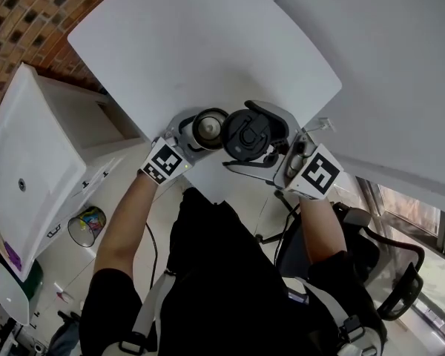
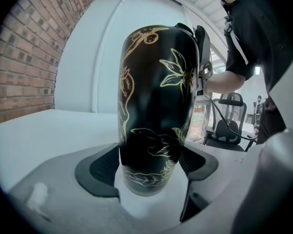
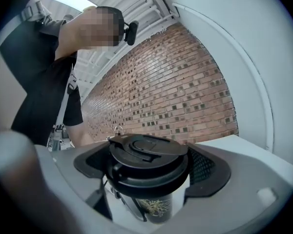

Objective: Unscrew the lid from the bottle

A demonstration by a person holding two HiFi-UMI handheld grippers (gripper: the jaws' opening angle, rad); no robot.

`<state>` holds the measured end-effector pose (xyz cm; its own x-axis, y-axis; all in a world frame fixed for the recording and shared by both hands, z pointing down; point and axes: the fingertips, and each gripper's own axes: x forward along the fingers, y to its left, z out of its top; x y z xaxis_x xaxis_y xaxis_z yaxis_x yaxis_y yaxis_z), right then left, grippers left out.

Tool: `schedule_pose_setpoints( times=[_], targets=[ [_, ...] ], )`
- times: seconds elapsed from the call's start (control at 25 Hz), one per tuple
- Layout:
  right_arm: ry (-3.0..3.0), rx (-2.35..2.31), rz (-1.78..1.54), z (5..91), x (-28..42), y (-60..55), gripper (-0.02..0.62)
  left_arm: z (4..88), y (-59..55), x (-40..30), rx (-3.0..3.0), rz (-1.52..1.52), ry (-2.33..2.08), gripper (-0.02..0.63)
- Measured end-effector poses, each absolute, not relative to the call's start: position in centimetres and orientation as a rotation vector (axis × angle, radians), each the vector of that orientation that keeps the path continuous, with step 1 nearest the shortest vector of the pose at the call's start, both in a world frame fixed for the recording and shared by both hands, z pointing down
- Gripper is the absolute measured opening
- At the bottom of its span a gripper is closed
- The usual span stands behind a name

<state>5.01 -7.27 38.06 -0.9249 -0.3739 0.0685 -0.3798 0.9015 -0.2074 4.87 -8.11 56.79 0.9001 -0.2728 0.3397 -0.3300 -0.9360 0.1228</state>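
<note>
Black, gold-flowered bottle (image 2: 156, 106) sits clamped in the left gripper (image 2: 149, 167). The right gripper (image 3: 149, 165) clamps its black lid (image 3: 146, 152), at the bottle's three o'clock in the head view.

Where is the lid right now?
In the head view's centre, the black lid sits clamped in the right tongs, beside the bottle held by the left tongs.

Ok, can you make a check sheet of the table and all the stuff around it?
Surface: white table, bare.
Job's things: bottle, black with gold flowers, held at its base; lid at its top, on or off unclear.
Clutter: nothing seen.
Grippers: left gripper shut on bottle; right gripper shut on lid.
Cables: black cable by the chair.
Surroundings: brick wall, white cabinet.
</note>
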Motion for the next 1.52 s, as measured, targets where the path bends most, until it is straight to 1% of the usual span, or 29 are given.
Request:
schedule_pose_setpoints(
  times=[0.24,0.48,0.8,1.08,1.28,1.44,1.52],
  targets=[
    [-3.053,0.624,0.243,37.8,5.8,-6.7,0.469,57.4,-7.5,3.1,2.822,0.538,-0.541,0.388],
    [-3.068,0.584,0.200,36.7,4.7,-5.3,0.469,56.6,-4.8,1.1,2.758,0.580,-0.568,0.387],
    [-3.063,0.580,0.171,34.1,3.6,-0.7,0.469,51.0,-0.5,0.3,2.702,0.316,-0.600,0.382],
    [-3.079,0.744,0.201,32.3,3.7,4.1,0.471,45.9,4.1,-0.1,2.804,0.260,-0.496,0.380],
    [-3.061,0.860,0.214,31.3,0.5,9.4,0.471,42.4,9.2,-2.9,2.867,0.233,-0.411,0.377],
    [-3.053,0.906,0.147,30.0,-2.5,14.5,0.471,41.4,13.8,-5.5,2.916,0.263,-0.323,0.370],
    [-3.040,0.929,0.096,28.9,-3.1,16.4,0.471,40.2,15.5,-6.9,2.960,0.266,-0.299,0.321]
  ],
)
